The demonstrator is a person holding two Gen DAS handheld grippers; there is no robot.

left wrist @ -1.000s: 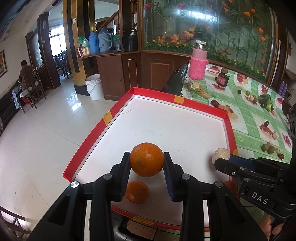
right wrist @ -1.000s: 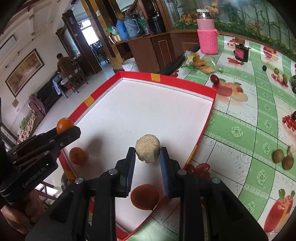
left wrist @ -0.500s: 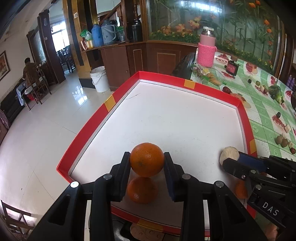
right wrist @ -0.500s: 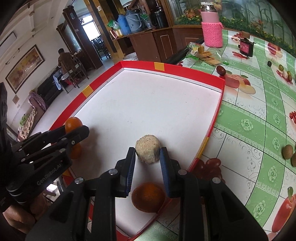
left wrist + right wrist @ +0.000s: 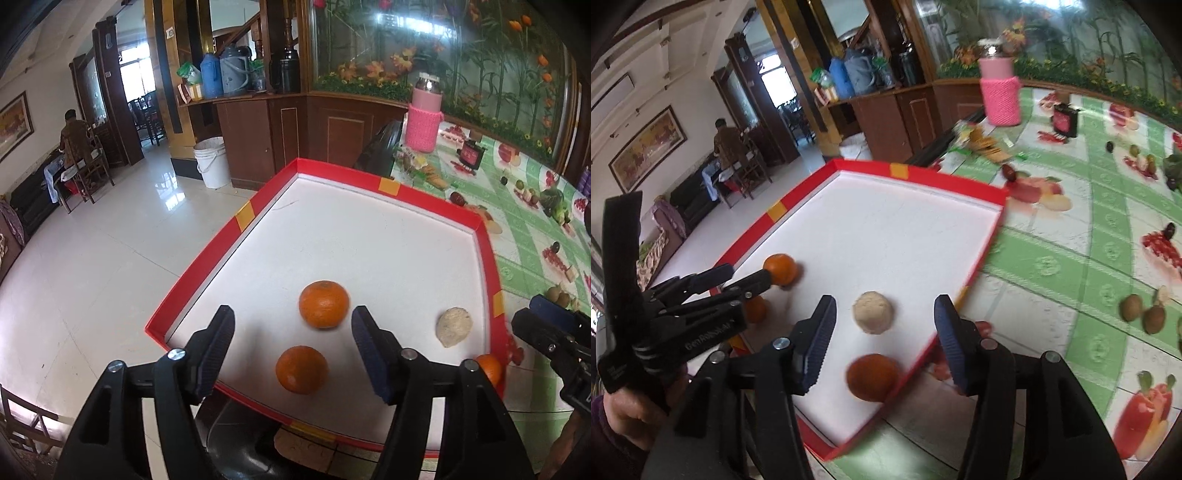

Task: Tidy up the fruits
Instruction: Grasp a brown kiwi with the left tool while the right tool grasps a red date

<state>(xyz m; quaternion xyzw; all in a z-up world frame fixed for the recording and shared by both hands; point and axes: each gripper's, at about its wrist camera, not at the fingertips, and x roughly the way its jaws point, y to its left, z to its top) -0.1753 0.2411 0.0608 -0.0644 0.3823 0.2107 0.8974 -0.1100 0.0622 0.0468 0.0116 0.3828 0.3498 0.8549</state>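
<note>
A white tray with a red rim (image 5: 332, 170) (image 5: 942, 177) holds three oranges and a beige round fruit. My left gripper (image 5: 293, 349) (image 5: 746, 277) has its jaws opening. One orange (image 5: 324, 304) (image 5: 780, 269) lies free on the tray just past its fingertips, and a second orange (image 5: 301, 369) (image 5: 755, 308) sits lower, between the fingers. My right gripper (image 5: 886, 343) (image 5: 528, 317) is also opening. The beige fruit (image 5: 873, 317) (image 5: 454, 326) rests on the tray between its tips, untouched. A third orange (image 5: 873, 376) (image 5: 489, 367) lies in the near right corner.
The tray sits at the left end of a table with a green fruit-print cloth (image 5: 1071, 266). A pink-sleeved bottle (image 5: 424, 122), a small dark box (image 5: 1065, 120) and snack packets (image 5: 982, 144) stand behind it. Tiled floor (image 5: 92, 258) drops off to the left.
Both grippers have gone from shut to open. The orange left the left gripper's pads and the beige fruit left the right's. Both now lie on the tray.
</note>
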